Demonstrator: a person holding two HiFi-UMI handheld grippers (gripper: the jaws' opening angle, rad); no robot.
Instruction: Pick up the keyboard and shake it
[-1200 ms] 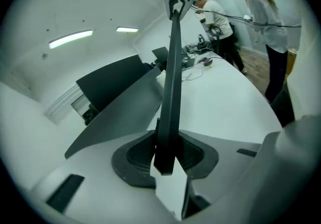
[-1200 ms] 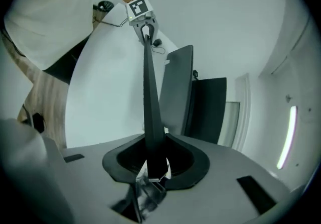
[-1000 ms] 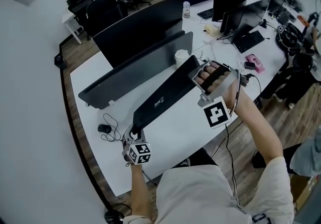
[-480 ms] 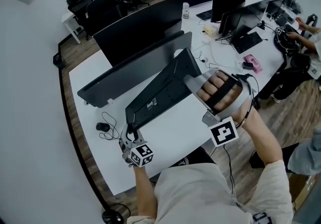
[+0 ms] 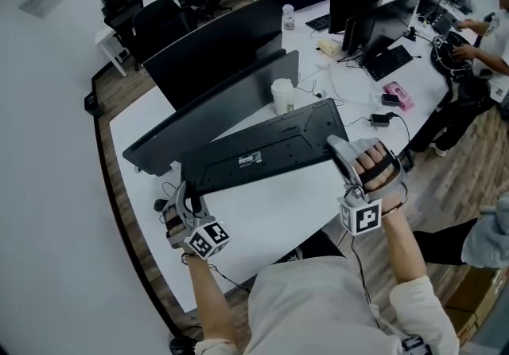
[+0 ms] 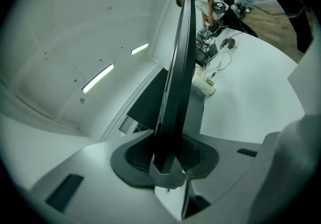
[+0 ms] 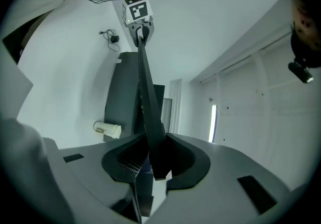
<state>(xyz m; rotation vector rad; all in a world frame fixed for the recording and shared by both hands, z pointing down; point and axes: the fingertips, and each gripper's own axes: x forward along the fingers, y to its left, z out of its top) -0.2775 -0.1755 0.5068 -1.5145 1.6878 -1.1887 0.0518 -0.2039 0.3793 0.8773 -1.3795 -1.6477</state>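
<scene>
Head view: a black keyboard (image 5: pixel 262 153), label side up, hangs over the white desk (image 5: pixel 262 214) between two claws, the left claw (image 5: pixel 188 196) pinching one end, the right claw (image 5: pixel 340 153) pinching the other.

Key side of the keyboard (image 5: pixel 294 142) faces away; label (image 5: pixel 249 158) unreadable.

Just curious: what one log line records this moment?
keyboard: held above desk, underside showing | left gripper: shut on one end | right gripper: shut on other end
</scene>
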